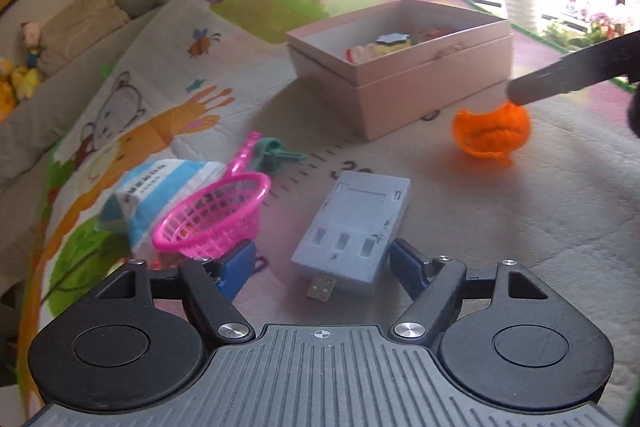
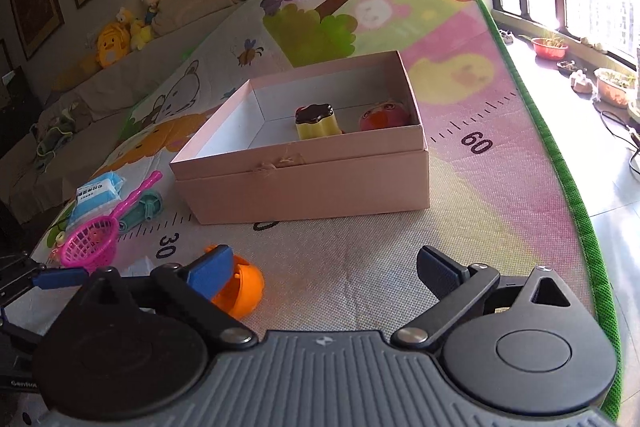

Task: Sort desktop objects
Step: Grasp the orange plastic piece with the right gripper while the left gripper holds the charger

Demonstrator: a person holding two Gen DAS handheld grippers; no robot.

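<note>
Grey charger (image 1: 352,233): a flat grey block with a USB plug at its near end, lying on the play mat (image 1: 500,211) right between the blue pads of the left claw (image 1: 322,263); the pads stand apart on either side and neither presses it.
Left claw: spread, nothing pinched.
Right claw (image 2: 326,273): spread wide over bare mat, holding nothing; its left pad sits in front of the orange toy (image 2: 242,293).
Orange toy: on the mat near the box; only the left view shows its open, ragged rim, with a dark finger of the right claw hanging just above it.
Pink basket (image 1: 214,217): small scoop with a long handle, left of the charger, beside a blue-and-white packet (image 1: 160,195) and a teal plastic piece (image 1: 276,153).
Writing: the mat's ruler reads "30" and "60" in the right view; the packet's print is too small to read.
Pink box (image 2: 304,183): open, farther back; the right view shows a yellow pudding toy (image 2: 316,121) and a pink round toy (image 2: 386,115) inside.
Beyond: plush toys (image 2: 114,43) on a sofa, seen clearly only from the right.
</note>
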